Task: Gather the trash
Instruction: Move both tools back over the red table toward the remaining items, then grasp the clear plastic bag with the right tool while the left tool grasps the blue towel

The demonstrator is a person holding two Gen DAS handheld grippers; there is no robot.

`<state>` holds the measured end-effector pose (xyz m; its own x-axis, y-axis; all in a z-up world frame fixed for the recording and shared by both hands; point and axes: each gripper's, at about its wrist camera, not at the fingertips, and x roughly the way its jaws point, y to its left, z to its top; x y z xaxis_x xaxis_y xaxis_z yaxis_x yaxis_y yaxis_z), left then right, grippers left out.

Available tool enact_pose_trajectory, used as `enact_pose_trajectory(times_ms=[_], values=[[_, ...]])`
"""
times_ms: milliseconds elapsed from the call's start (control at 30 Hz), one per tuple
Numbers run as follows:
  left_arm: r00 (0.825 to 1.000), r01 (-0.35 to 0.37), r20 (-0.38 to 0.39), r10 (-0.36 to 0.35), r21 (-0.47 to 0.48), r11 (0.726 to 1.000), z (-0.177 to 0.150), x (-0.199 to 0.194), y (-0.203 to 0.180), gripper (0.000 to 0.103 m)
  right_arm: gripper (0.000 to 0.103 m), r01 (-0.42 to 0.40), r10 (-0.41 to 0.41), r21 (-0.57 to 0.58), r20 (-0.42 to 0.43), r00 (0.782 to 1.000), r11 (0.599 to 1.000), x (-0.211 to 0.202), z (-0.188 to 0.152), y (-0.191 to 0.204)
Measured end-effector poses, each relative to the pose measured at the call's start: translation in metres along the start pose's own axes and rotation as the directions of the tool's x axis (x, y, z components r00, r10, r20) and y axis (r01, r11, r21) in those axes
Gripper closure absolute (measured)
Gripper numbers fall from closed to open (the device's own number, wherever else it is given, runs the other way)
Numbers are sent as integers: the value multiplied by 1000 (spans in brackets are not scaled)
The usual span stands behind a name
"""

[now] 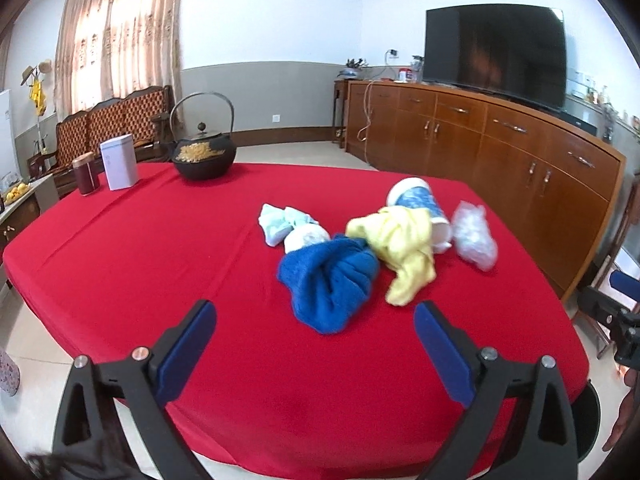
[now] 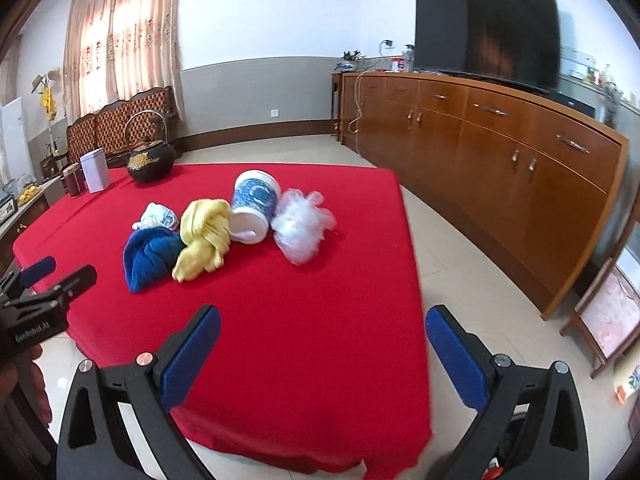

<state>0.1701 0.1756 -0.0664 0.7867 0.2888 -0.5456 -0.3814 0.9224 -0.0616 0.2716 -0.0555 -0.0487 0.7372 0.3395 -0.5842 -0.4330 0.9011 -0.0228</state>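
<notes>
Both grippers — left (image 1: 314, 316) and right (image 2: 322, 320) — hover spread wide, holding nothing. On the red table (image 1: 140, 248) lie cloths, a cup (image 1: 424, 208) and a plastic bag (image 1: 474, 236)

The surface (image 1: 160, 264) wears smooth red cloth. The blue towel (image 1: 328, 280) and yellow towel (image 1: 404, 248) look soft and fuzzy. The bag (image 1: 474, 236) is thin, crinkly plastic. The teapot (image 1: 204, 158) is dark, matt metal. The cabinet (image 1: 500, 152) is shiny wood.

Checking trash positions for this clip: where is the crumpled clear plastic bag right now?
In both views the crumpled clear plastic bag lies on the red tablecloth, at the right end of the pile, beside the tipped blue-and-white paper cup.
</notes>
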Motion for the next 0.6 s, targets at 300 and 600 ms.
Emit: enact_pose_trajectory(times_ms=[300,600], values=[[998,-1,-67,2,12,1000,5,39,-4,5,0,-26,24,-28,-77,997,999,58,23,9],[991,-19,-134,23,35,999,10,70,-2,5,9,-60,55,-20,-185,981,998,127,44,10]])
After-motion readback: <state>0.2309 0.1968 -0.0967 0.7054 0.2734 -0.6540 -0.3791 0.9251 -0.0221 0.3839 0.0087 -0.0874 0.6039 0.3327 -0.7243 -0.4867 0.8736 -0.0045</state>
